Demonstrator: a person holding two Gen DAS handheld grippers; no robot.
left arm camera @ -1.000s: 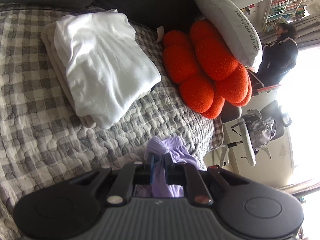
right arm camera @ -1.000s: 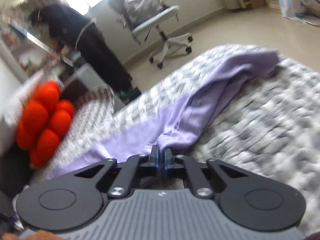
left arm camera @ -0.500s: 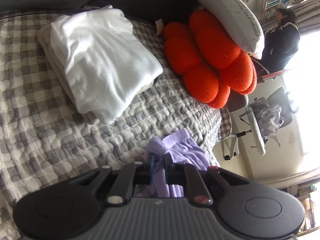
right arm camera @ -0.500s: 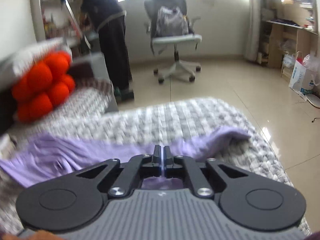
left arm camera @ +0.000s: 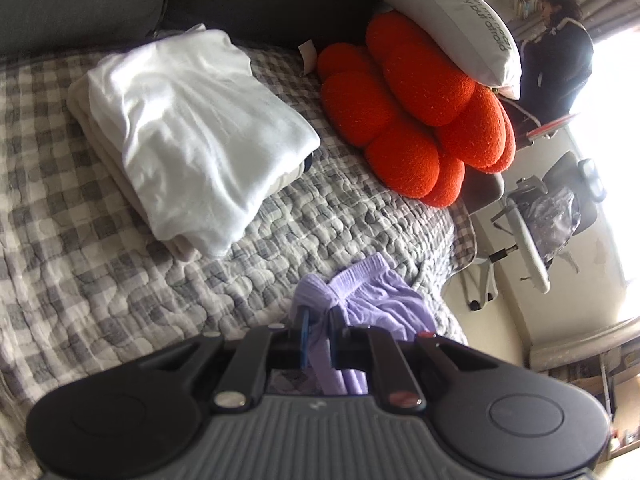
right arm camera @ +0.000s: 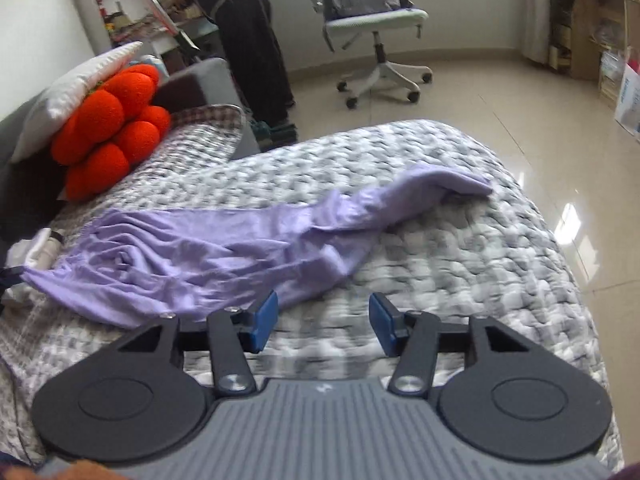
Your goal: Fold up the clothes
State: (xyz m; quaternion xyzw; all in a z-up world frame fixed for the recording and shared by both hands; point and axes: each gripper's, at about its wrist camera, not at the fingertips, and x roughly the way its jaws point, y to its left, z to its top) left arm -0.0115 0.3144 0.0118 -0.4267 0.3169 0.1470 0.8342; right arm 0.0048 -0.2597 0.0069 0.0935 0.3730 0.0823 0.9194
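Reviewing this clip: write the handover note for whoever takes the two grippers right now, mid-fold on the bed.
Left gripper: jaws shut on a bunched end of the purple garment.
Right gripper: jaws opening, nothing between them; the garment's edge lies just beside its left pad.
Garment lies crumpled across the checked quilt, not folded.
Done: white folded stack near the orange cushion.
Left: spread and fold the purple garment, then probably stack it.
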